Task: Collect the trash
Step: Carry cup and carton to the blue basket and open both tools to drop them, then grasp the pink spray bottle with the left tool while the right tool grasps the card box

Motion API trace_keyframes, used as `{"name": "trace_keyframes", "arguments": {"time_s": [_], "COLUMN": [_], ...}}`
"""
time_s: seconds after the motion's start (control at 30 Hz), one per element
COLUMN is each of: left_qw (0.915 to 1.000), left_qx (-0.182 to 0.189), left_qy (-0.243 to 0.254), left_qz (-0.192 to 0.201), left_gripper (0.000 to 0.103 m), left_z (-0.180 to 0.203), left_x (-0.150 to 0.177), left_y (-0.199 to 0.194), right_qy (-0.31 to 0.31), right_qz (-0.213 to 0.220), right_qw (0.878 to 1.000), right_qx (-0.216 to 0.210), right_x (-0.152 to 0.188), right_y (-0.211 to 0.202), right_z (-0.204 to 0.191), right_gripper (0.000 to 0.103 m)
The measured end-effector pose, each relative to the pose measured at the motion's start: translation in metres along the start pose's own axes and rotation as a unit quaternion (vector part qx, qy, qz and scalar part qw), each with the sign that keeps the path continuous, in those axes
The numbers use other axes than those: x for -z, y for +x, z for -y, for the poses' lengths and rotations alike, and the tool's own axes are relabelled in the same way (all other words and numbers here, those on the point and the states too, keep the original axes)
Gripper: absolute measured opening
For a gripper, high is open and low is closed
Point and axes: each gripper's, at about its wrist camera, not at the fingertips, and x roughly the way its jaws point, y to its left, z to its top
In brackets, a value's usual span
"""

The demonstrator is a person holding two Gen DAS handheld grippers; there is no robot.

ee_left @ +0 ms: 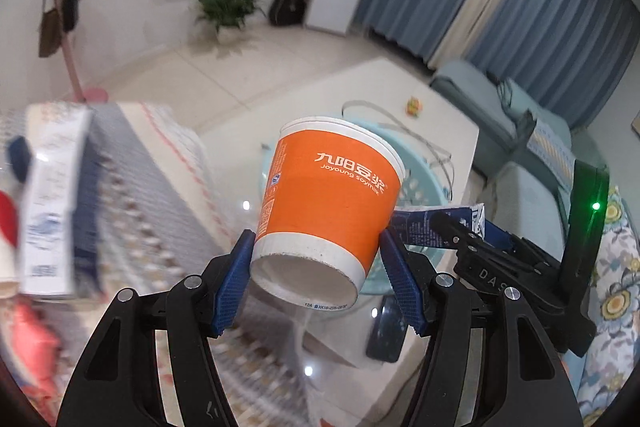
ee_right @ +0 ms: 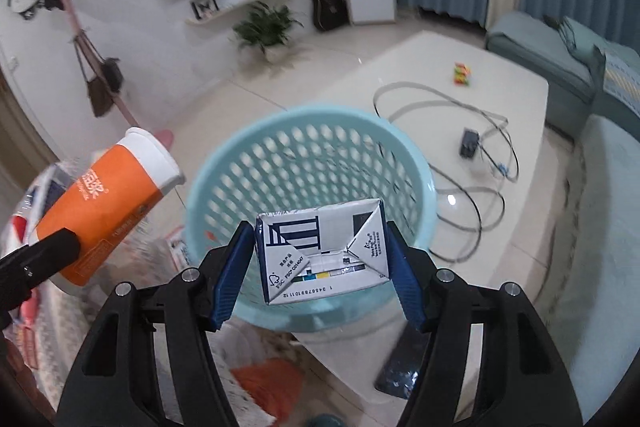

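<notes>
My left gripper [ee_left: 316, 247] is shut on an orange and white paper cup [ee_left: 328, 195], held by its base and tilted up in the air; the cup also shows in the right wrist view [ee_right: 104, 203]. My right gripper [ee_right: 320, 239] is shut on a white and dark blue milk carton [ee_right: 320, 251], bottom end toward the camera, held over the near rim of a light blue perforated basket [ee_right: 312, 155]. In the left wrist view the basket [ee_left: 416, 167] lies behind the cup, and the right gripper with the carton [ee_left: 436, 223] is at the right.
A white and blue carton [ee_left: 52, 203] stands blurred at left on a patterned cloth [ee_left: 160, 195]. Black cables [ee_right: 460, 155], a small black device [ee_right: 469, 142] and a colourful toy [ee_right: 462, 74] lie on the white table [ee_right: 520, 99]. A dark phone [ee_right: 404, 367] lies near the basket. A sofa [ee_right: 600, 227] is at right.
</notes>
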Motion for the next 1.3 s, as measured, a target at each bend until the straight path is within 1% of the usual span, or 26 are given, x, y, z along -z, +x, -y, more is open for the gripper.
{"name": "trace_keyframes", "arguments": {"time_s": [0.17, 0.33, 0.47, 0.63, 0.8, 1.0, 1.17, 1.27, 1.3], "left_qw": [0.9992, 0.9982, 0.9982, 0.9988, 0.9998, 0.9996, 0.9979, 0.9957, 0.9943], "left_qx": [-0.001, -0.002, -0.003, -0.002, 0.003, 0.006, -0.003, -0.01, -0.018], "left_qy": [0.005, 0.011, 0.012, 0.007, 0.001, -0.009, -0.018, -0.027, -0.031], "left_qz": [-0.041, -0.058, -0.058, -0.048, -0.02, 0.024, 0.062, 0.089, 0.1], "left_gripper": [0.062, 0.062, 0.064, 0.064, 0.064, 0.066, 0.066, 0.066, 0.066], "left_z": [0.007, 0.013, 0.013, 0.017, 0.014, 0.006, -0.002, -0.01, -0.014], "left_x": [0.008, 0.012, 0.011, 0.012, 0.016, 0.023, 0.034, 0.043, 0.048], "left_y": [0.034, 0.052, 0.05, 0.042, 0.018, -0.023, -0.065, -0.094, -0.107], "right_qy": [0.005, 0.004, 0.004, 0.007, 0.005, -0.017, -0.053, -0.08, -0.092], "right_qz": [-0.034, -0.05, -0.048, -0.041, -0.024, -0.002, 0.029, 0.051, 0.06], "right_qw": [0.999, 0.999, 0.999, 0.999, 1.0, 1.0, 0.997, 0.993, 0.991], "right_qx": [0.01, 0.004, 0.001, -0.006, -0.013, -0.025, -0.047, -0.067, -0.077], "right_x": [0.007, 0.012, 0.012, 0.01, 0.007, 0.007, 0.011, 0.014, 0.016], "right_y": [0.024, 0.034, 0.031, 0.024, 0.01, -0.011, -0.035, -0.053, -0.061], "right_z": [0.014, 0.02, 0.02, 0.023, 0.021, 0.001, -0.03, -0.054, -0.065], "right_gripper": [0.062, 0.062, 0.063, 0.063, 0.063, 0.063, 0.062, 0.062, 0.062]}}
